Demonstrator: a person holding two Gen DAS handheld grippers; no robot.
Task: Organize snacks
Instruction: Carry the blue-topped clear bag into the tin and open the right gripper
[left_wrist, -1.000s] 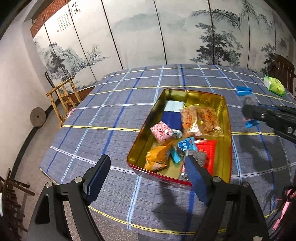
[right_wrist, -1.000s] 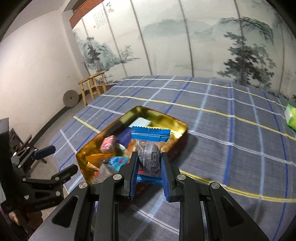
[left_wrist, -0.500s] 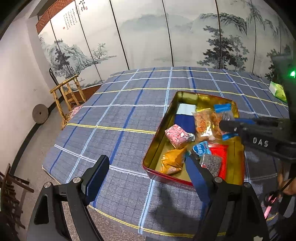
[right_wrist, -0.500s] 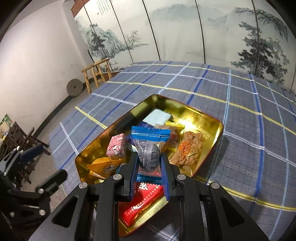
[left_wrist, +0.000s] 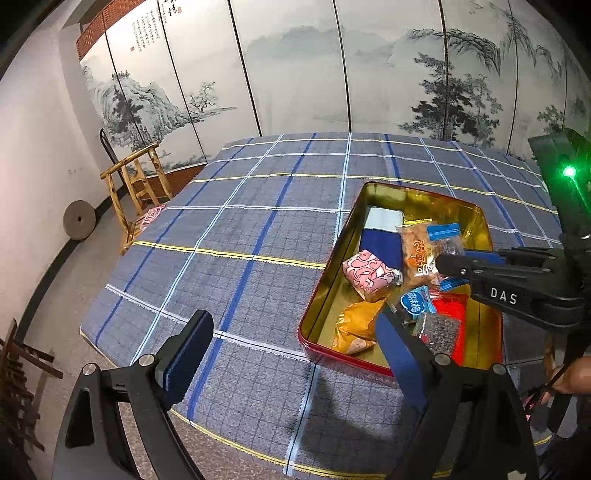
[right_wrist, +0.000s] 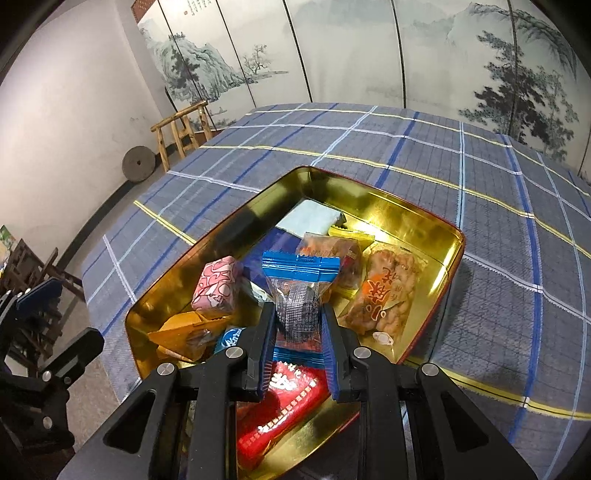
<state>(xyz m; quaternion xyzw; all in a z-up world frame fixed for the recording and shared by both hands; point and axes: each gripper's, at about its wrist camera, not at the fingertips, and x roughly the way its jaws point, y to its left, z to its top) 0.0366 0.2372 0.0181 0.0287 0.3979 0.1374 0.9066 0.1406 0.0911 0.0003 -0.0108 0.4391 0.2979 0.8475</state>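
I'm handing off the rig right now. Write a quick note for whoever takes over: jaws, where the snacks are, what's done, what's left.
Right gripper: jaws shut on a blue-edged clear snack packet, held above the middle of the gold tin.
Left gripper: jaws opening, nothing between them, over the plaid tablecloth at the tin's near left corner.
Already in the tin: pink packet, orange packet, red packet, peanut-brittle packet, a few more.
Done: most snacks are in the tin.
Left: release the held packet into the tin. Whether more snacks lie outside these views cannot be told.
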